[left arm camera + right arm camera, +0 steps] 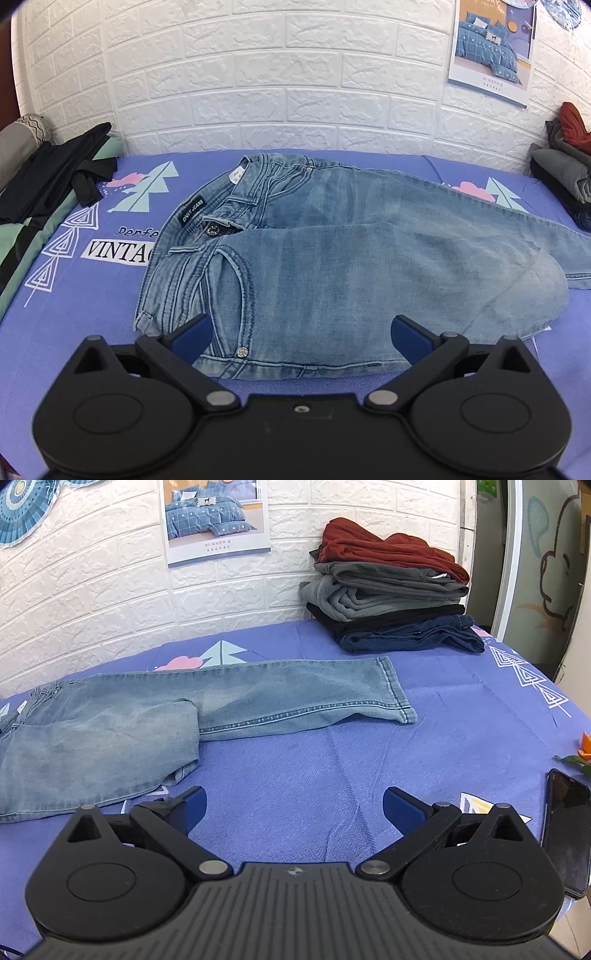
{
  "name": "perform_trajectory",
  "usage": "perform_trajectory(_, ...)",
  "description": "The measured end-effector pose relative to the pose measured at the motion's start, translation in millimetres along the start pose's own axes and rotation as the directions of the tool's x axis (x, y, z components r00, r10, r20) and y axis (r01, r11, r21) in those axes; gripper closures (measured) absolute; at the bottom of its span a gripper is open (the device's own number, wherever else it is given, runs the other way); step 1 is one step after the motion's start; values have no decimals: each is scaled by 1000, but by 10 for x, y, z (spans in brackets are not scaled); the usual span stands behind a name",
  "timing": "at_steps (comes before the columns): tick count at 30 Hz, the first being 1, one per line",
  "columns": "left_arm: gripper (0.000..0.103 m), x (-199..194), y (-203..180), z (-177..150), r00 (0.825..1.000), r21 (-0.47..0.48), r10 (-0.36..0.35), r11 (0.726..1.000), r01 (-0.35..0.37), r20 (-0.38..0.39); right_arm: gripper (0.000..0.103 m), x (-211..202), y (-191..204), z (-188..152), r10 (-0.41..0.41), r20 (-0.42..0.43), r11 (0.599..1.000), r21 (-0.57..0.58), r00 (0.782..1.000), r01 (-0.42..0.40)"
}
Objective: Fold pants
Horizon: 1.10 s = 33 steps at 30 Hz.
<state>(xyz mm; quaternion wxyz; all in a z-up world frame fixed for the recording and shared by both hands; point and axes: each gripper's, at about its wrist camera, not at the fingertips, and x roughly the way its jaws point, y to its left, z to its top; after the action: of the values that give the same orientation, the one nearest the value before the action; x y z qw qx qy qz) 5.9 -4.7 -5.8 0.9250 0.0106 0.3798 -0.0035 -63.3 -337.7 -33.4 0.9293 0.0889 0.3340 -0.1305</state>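
Light blue jeans lie on the purple bed sheet, waistband to the left. The near leg is folded back on itself; the far leg stretches out straight to the right, its hem showing in the right wrist view, where the jeans fill the left side. My left gripper is open and empty, its blue pads just above the near edge of the jeans by the hip. My right gripper is open and empty over bare sheet, right of the folded leg.
A stack of folded clothes sits at the back right by the white brick wall. Dark garments lie at the back left. A black phone lies on the sheet at the right edge, beside an orange item.
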Motion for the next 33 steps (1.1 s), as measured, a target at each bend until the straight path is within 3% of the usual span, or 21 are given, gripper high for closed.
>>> perform_trajectory(16,7,12,84,-34,1000,-18,7,1000,-7,-5,0,17,19,-27,12,-9,1000,0,1000,-12)
perform_trajectory(22,8,54,588,-160,994,-121,105,987,-109,-37,0,275,186,-66,171,-69,985,21,983,-170)
perform_trajectory(24,15,96,778,-218,990,-162,118,978,-129,-71,0,412,284,-90,227,-92,974,19,970,-226)
perform_trajectory(28,18,173,1009,-278,991,-249,102,961,-121,-88,0,588,403,-101,271,-95,963,28,958,-269)
perform_trajectory(33,24,357,1067,-226,996,-355,22,933,-52,-89,0,691,458,-99,276,-94,960,-17,956,-279)
